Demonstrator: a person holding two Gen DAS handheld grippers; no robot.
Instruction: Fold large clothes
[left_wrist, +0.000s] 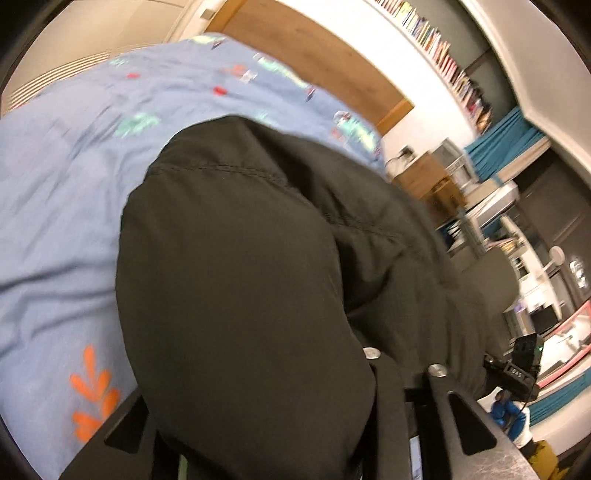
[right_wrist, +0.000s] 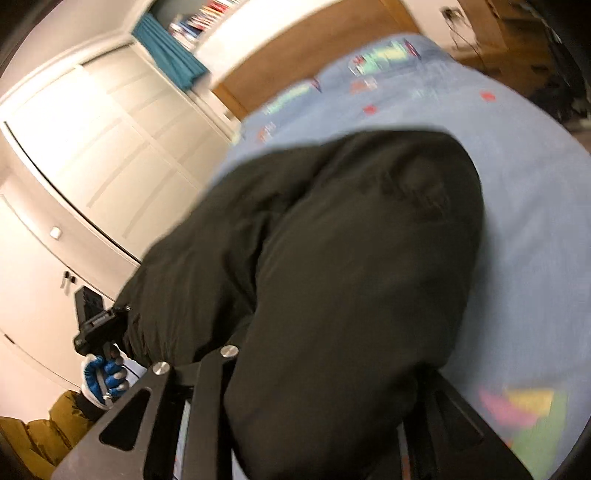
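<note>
A large black padded jacket (left_wrist: 236, 266) hangs in front of both cameras, held up over a light blue bedspread (left_wrist: 55, 206). My left gripper (left_wrist: 273, 435) is shut on the jacket's edge; the cloth bulges out between its black fingers (left_wrist: 461, 424) and hides the tips. My right gripper (right_wrist: 317, 435) is also shut on the jacket (right_wrist: 351, 258), whose fabric drapes over the fingers (right_wrist: 147, 406). The right gripper's handle shows at the far right of the left wrist view (left_wrist: 524, 365). The left gripper's handle, in a blue-gloved hand, shows at the left of the right wrist view (right_wrist: 99, 354).
The bedspread (right_wrist: 535, 206) has coloured prints and covers a bed with a wooden headboard (left_wrist: 314, 48). White wardrobe doors (right_wrist: 92, 155) stand to one side. A bookshelf (left_wrist: 443, 55), teal curtains (left_wrist: 498, 136) and a cluttered desk (left_wrist: 461, 192) lie beyond the bed.
</note>
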